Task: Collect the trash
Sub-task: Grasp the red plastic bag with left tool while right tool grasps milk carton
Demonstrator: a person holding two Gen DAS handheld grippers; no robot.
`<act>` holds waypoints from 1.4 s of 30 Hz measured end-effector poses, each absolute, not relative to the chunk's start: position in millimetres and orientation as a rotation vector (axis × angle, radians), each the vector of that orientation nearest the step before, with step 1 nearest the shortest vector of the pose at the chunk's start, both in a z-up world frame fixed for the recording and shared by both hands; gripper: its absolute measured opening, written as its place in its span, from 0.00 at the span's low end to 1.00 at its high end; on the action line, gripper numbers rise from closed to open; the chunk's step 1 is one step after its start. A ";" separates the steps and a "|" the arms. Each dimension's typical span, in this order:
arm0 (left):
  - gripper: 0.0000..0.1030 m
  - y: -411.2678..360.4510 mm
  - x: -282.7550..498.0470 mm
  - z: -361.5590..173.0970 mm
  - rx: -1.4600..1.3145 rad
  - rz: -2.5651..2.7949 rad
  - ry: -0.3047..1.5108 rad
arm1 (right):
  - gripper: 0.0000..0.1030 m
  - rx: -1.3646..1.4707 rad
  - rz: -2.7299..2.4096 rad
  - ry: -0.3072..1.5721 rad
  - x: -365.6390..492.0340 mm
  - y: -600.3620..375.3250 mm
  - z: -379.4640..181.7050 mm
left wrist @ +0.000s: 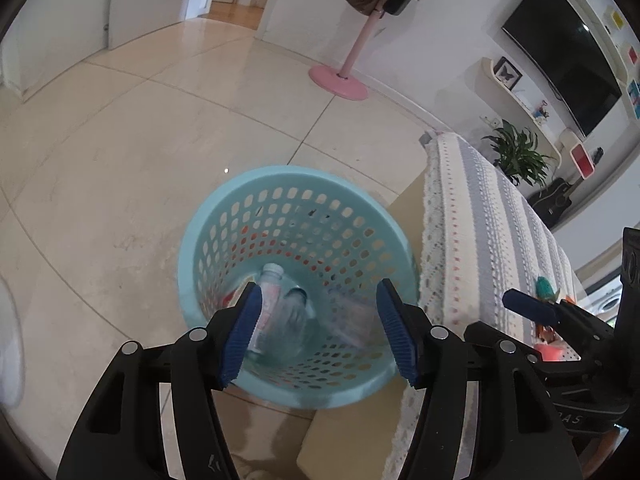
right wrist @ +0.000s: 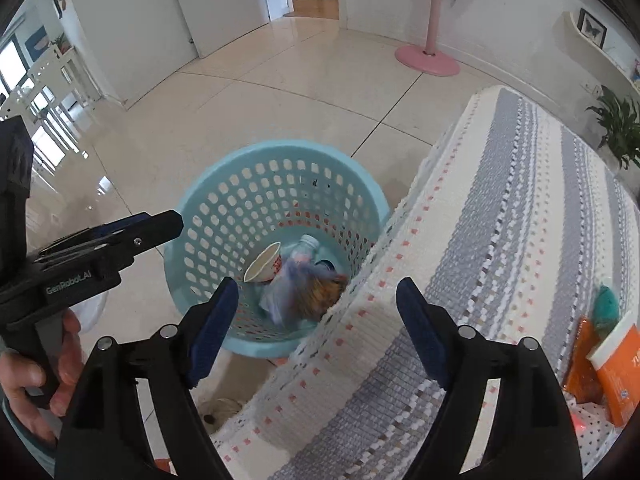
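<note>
- The left gripper (left wrist: 318,332), black with blue ribbed pads, hangs directly over the mouth of the basket with its jaws spread wide and nothing between them; that position suits dropping a piece straight down, and I judge the piece has just been let go.
- The right gripper (right wrist: 316,328) is likewise wide open and empty, poised over the table edge beside the basket, probably kept clear of the drop and ready for the next pickup.
- The round pale-blue perforated plastic basket (left wrist: 296,184) stands on the cream tiled floor (left wrist: 120,152), pressed close against the table so trash can go from tabletop to bin in a short reach.
- Inside the basket lies the collected trash: a clear plastic bottle with a white cap (left wrist: 272,296), a white paper cup (right wrist: 262,264) on its side, and a blurred crumpled wrapper (right wrist: 316,292), seemingly still falling or settling.
- The table under its white-and-grey striped knitted cloth (right wrist: 500,208) carries what may be left to collect: an orange packet (right wrist: 616,372) and a small teal object (right wrist: 606,304) near the far right edge; what these are exactly I cannot tell.
- Farther off stands a pink-based coat stand (left wrist: 340,80) by the wall.
</note>
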State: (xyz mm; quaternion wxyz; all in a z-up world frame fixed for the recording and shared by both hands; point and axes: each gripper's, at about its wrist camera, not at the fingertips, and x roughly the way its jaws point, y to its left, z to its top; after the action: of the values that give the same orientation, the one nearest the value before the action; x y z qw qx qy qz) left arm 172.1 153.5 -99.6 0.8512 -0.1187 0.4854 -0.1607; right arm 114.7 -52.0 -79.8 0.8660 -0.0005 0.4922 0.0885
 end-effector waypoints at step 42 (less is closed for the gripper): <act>0.67 -194.6 -44.5 -118.9 0.219 -1.047 0.999 | 0.75 0.366 -0.355 0.736 -174.2 -359.7 -43.9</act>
State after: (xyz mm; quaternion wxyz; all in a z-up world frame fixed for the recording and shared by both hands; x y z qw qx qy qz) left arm -44.5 -194.6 -118.9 0.7439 0.1000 0.4560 -0.4782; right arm -174.2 -359.7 -43.9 0.9014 0.1771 0.3558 -0.1718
